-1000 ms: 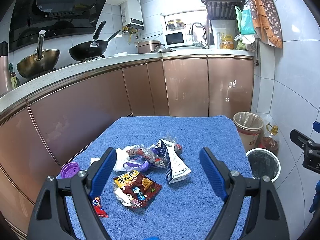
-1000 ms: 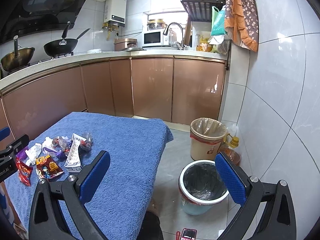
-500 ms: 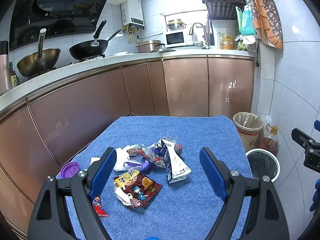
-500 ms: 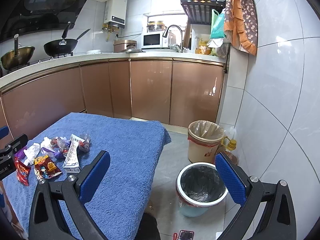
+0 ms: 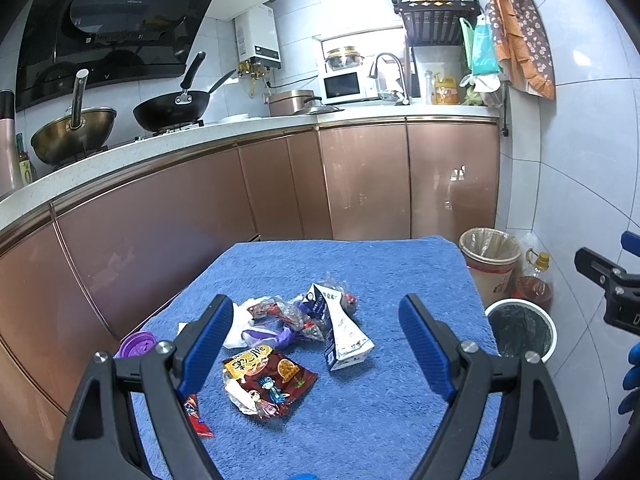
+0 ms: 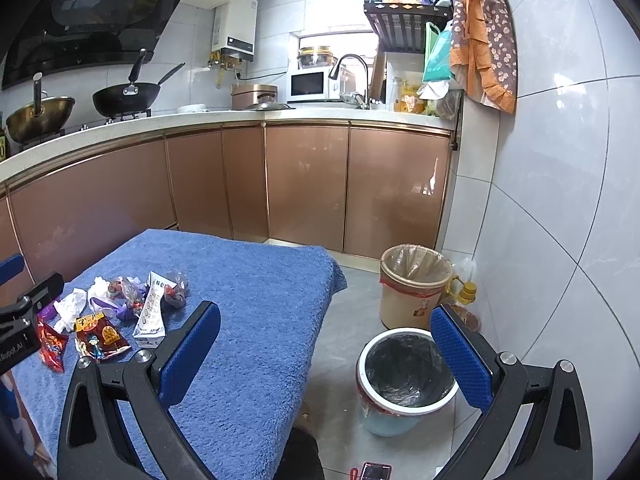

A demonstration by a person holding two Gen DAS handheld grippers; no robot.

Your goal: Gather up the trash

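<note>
Left gripper: jaws wide apart, empty, hovering above the trash pile
Right gripper: jaws wide apart, empty, over the table edge
Trash: snack packet, milk carton and wrappers lie clustered on the blue towel
Black-lined bin: on the floor beside the table, looks empty
Progress: seemingly nothing collected yet; every piece remains

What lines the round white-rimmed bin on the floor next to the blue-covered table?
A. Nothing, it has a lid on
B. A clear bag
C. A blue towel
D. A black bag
D. In the right wrist view the white-rimmed bin shows a dark, crinkled black bag inside its open top; the clear liner is in the beige bin behind it.
</note>
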